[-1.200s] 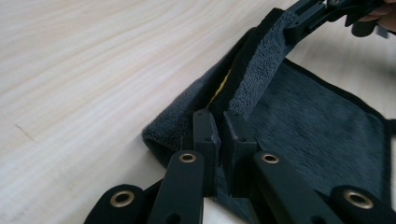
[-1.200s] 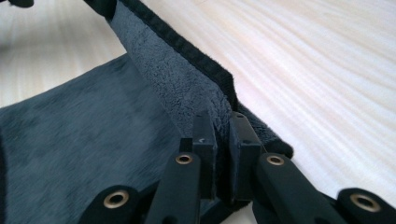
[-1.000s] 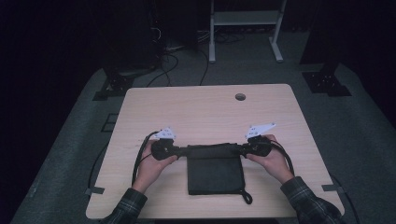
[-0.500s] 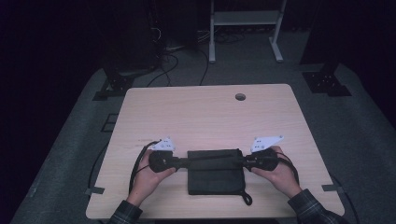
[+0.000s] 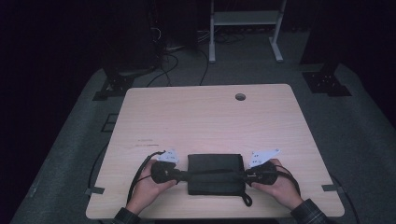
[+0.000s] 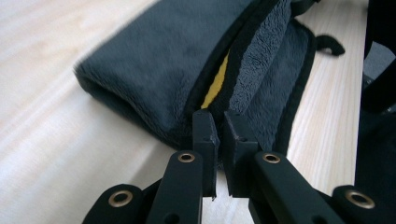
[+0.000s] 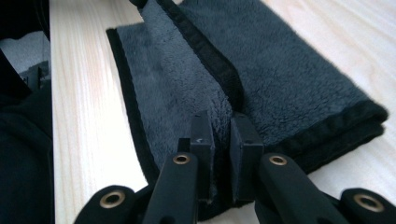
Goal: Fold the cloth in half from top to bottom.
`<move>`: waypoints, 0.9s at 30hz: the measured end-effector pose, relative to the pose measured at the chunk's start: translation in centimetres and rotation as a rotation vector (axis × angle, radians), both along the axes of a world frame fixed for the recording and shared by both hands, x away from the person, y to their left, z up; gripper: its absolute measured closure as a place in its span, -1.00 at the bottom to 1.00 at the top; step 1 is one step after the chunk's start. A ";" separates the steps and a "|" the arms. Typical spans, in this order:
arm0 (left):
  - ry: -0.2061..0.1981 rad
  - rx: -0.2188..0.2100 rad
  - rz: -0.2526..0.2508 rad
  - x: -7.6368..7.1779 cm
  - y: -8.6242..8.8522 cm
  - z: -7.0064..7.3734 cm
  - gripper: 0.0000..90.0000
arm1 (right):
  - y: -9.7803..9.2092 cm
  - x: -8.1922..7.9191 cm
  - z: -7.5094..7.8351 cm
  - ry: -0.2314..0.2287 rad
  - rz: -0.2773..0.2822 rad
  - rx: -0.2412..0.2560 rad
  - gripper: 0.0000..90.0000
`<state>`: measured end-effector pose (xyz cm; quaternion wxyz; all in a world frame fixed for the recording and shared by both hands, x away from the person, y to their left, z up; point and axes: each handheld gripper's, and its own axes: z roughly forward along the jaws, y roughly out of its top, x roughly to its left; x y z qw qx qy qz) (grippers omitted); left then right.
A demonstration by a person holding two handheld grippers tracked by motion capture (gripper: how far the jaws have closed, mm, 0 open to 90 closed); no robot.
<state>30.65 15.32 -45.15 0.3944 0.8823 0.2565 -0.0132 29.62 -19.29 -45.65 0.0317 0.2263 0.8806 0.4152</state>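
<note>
Since half a second ago our hands have drawn a little nearer the table's near edge, pulling the top flap of the dark towel (image 5: 216,173) with them, so the fold now covers more of the layer beneath. On the left, our left gripper (image 5: 183,175) has its jaws closed on the bound edge of that upper layer at the towel's left side — in the left gripper view a yellow tag (image 6: 215,83) peeks out between the layers just beyond them. On the right, our right gripper (image 5: 246,176) pinches the same edge at the opposite side, jaws clamped on the cloth. Holding both ends keeps the edge taut and straight, which we judge lets it meet the lower edge squarely. The towel lies on the wooden table (image 5: 201,116), close to its near edge, between our hands.
</note>
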 end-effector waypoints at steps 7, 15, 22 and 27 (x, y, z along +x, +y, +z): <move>-0.011 -0.033 0.009 -0.5 0.7 0.5 0.69 | -0.7 -0.5 0.0 0.004 -0.009 0.023 0.53; -0.095 -0.104 0.051 -0.3 1.7 2.7 0.70 | -2.7 -0.6 2.3 -0.040 -0.051 0.149 0.58; -0.091 -0.076 0.065 2.6 -0.4 1.6 0.76 | -1.1 2.2 1.0 -0.032 -0.076 0.077 0.76; -0.066 -0.046 0.016 2.5 -2.2 0.5 0.75 | 0.4 2.9 -0.1 0.012 -0.036 0.054 0.78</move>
